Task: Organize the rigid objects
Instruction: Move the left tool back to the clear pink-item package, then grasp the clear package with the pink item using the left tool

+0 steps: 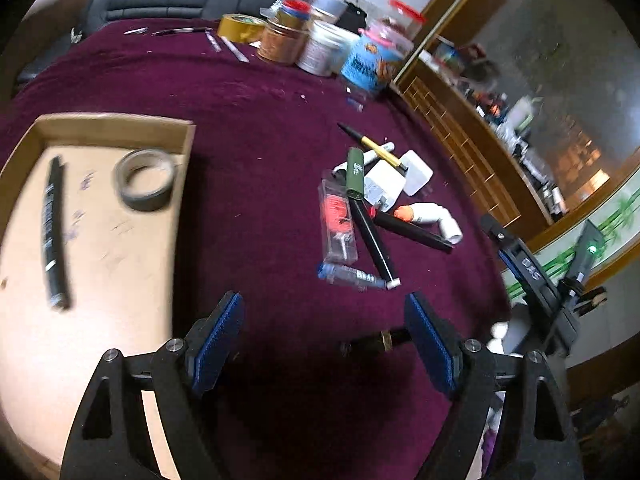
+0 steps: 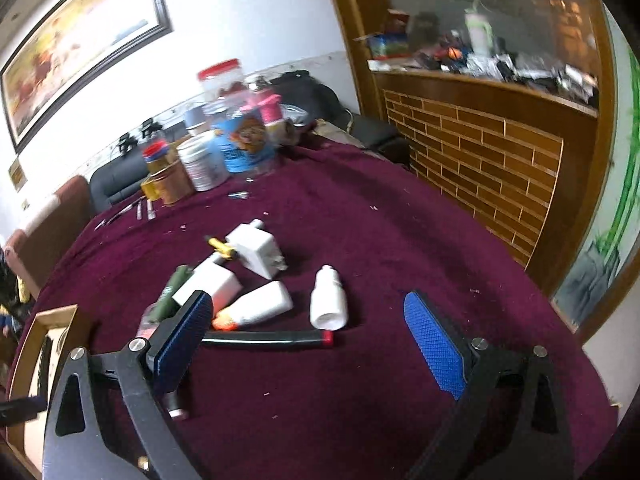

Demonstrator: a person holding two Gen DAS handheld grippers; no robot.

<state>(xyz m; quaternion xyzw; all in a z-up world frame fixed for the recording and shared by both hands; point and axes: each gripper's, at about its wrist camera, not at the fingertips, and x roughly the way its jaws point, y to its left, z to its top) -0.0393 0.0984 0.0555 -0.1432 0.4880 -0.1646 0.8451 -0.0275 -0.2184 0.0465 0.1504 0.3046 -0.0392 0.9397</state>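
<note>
Both tongs, left tongs (image 1: 324, 320) and right tongs (image 2: 308, 320), hang released over the crowded pile (image 1: 372, 208) (blurred, perhaps overlapping); a careless pinch could scatter neighbours.

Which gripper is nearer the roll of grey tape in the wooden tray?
Left. The left gripper hangs open beside the tray holding the tape; the right gripper is over the pile.

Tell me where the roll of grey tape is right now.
In the left wrist view, the roll of grey tape lies flat inside the wooden tray at the left, near its far right corner, right of the black marker.
</note>
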